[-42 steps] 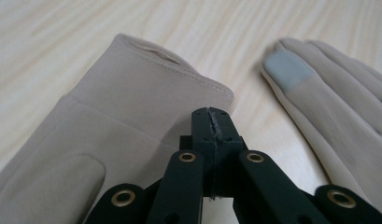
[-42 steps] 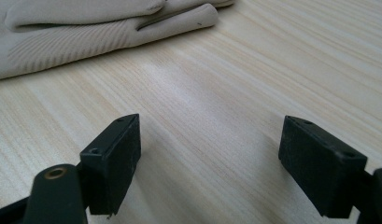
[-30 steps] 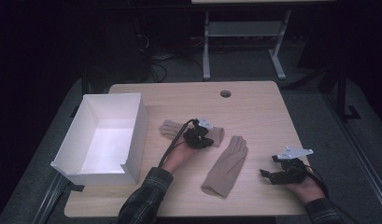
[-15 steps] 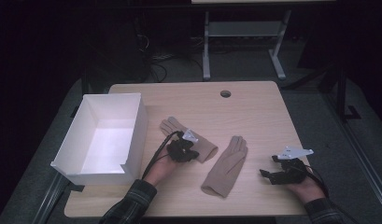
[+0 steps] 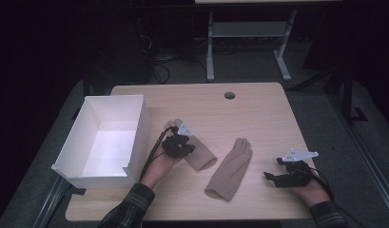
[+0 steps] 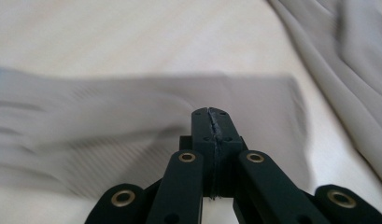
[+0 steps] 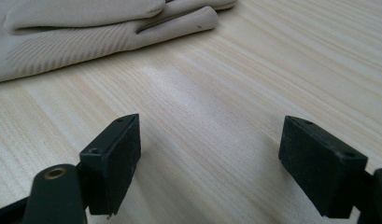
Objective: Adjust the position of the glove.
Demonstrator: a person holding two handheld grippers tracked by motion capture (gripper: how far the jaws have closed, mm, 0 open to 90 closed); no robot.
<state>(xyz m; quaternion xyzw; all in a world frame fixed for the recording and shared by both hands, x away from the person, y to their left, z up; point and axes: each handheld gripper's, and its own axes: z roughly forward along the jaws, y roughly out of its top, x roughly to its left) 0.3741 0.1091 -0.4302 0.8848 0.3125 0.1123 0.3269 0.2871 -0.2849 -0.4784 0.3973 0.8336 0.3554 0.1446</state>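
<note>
Two beige gloves lie on the wooden table (image 5: 263,118). Over the left glove (image 5: 202,160) hovers my left gripper (image 5: 181,142), its jaws shut tight with nothing visible between them. Its own view has the closed tips (image 6: 210,113) above that blurred glove (image 6: 109,123), with the other glove (image 6: 347,56) at the upper right. The right glove (image 5: 230,168) lies flat at the table's middle, fingers pointing away. To its right, my right gripper (image 5: 274,178) rests low over bare wood, open and empty (image 7: 209,154). The glove's fingers (image 7: 86,32) lie ahead of it.
A white open box (image 5: 135,102) stands at the table's left side, close to my left hand. A round cable hole (image 5: 229,95) sits near the far edge. Beyond the table is a dark floor with a grey desk frame (image 5: 211,42).
My left hand has moved left along the left glove, toward the box. The glove looks unmoved. The right hand has stayed still.
</note>
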